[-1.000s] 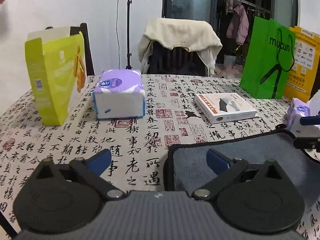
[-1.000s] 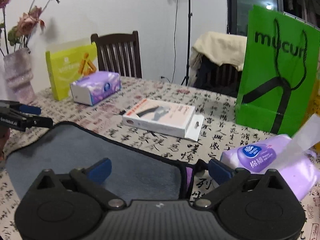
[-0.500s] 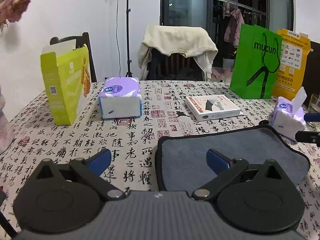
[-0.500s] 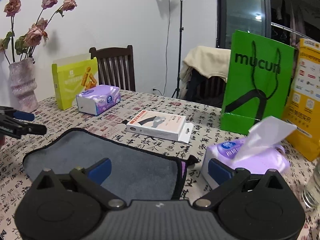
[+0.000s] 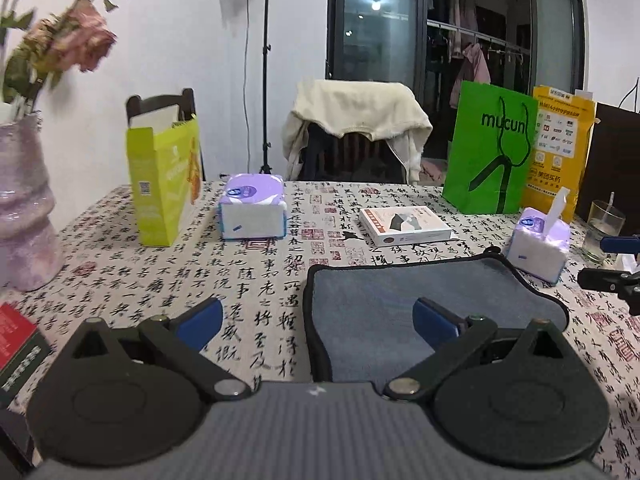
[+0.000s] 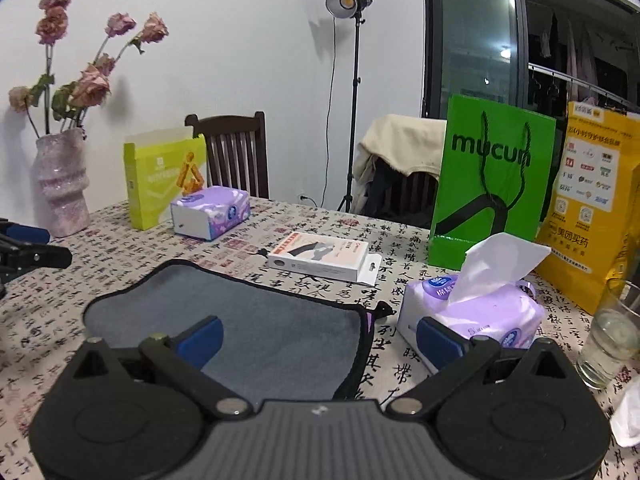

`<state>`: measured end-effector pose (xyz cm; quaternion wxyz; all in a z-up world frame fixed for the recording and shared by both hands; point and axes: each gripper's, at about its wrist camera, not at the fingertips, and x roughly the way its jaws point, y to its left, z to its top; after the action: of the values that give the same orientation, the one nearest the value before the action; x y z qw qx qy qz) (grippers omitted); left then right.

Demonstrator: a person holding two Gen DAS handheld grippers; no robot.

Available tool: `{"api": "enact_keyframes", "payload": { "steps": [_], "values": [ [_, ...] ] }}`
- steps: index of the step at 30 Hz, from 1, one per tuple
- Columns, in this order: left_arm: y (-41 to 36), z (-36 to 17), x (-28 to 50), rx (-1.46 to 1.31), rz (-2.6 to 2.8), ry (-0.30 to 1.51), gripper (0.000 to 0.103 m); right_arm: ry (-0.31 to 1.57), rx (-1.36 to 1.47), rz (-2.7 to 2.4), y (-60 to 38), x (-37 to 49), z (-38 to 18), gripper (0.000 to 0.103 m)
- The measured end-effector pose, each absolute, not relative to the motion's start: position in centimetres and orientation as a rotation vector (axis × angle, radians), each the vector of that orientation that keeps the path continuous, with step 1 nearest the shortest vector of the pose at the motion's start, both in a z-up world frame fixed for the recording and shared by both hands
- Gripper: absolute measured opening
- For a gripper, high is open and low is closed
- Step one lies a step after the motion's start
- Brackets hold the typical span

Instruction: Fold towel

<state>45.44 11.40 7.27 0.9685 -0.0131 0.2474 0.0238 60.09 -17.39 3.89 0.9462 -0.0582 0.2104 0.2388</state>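
A grey towel point(image 5: 420, 300) with black edging lies flat and folded on the patterned tablecloth; it also shows in the right wrist view point(image 6: 248, 328). My left gripper point(image 5: 318, 322) is open and empty, held above the towel's near left corner. My right gripper point(image 6: 320, 338) is open and empty, above the towel's near right edge. The right gripper's fingers show at the right edge of the left wrist view point(image 5: 612, 276), and the left gripper's fingers at the left edge of the right wrist view point(image 6: 36, 254).
On the table stand a yellow-green box point(image 5: 162, 188), a purple tissue pack point(image 5: 252, 210), a white flat box point(image 5: 404, 226), an open tissue pack point(image 6: 476, 312), a green bag point(image 6: 492, 184), a yellow bag point(image 6: 592, 204), a glass point(image 6: 612, 336) and a vase point(image 6: 62, 182).
Both grippers have pulled back and risen away from the towel, so more of the table and room shows. The towel stays flat on the table.
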Motion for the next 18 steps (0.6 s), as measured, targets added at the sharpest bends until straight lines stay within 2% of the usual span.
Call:
{"api": "enact_keyframes", "payload": {
  "steps": [18],
  "values": [
    [8.5, 7.6, 33.0, 0.006, 0.055, 0.419, 0.103, 0.357, -0.153, 0.507, -18.3, 48.0, 4.9, 0.103]
  ]
}}
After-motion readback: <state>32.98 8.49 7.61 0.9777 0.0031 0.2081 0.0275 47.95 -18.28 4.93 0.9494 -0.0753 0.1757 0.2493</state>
